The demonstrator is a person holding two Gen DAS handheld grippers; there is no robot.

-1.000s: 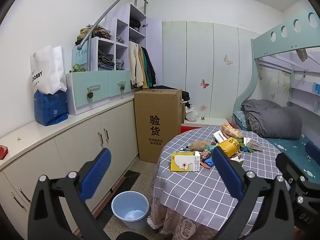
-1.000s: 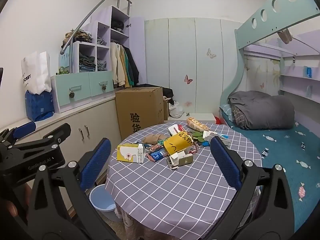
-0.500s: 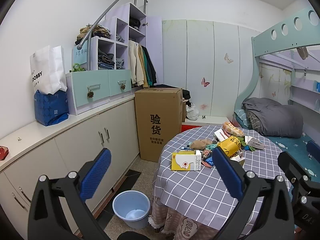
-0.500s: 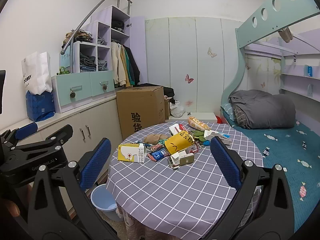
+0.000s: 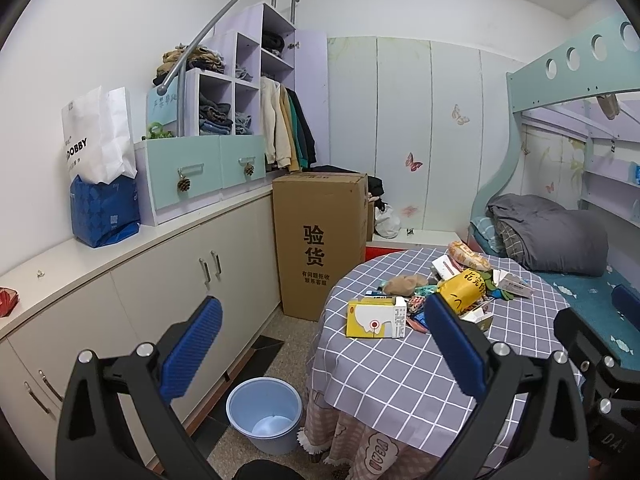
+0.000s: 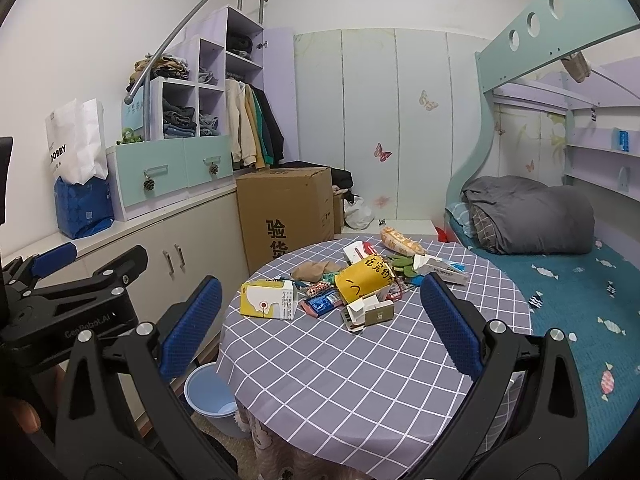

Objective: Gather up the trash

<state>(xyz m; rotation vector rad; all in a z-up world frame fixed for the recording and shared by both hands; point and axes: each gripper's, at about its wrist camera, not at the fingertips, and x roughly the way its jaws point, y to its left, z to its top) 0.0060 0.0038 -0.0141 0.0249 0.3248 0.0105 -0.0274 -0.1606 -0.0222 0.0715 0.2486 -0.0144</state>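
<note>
Partly table-hidden blue bin

A round table under a grey checked cloth carries a heap of packaging litter.

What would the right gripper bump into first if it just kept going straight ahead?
Probably the trash pile on the round table. The right gripper, jaws wide open and empty, points about at the small open carton at the pile's near edge. Depth is hard to judge, so it might touch the cloth first.
</note>
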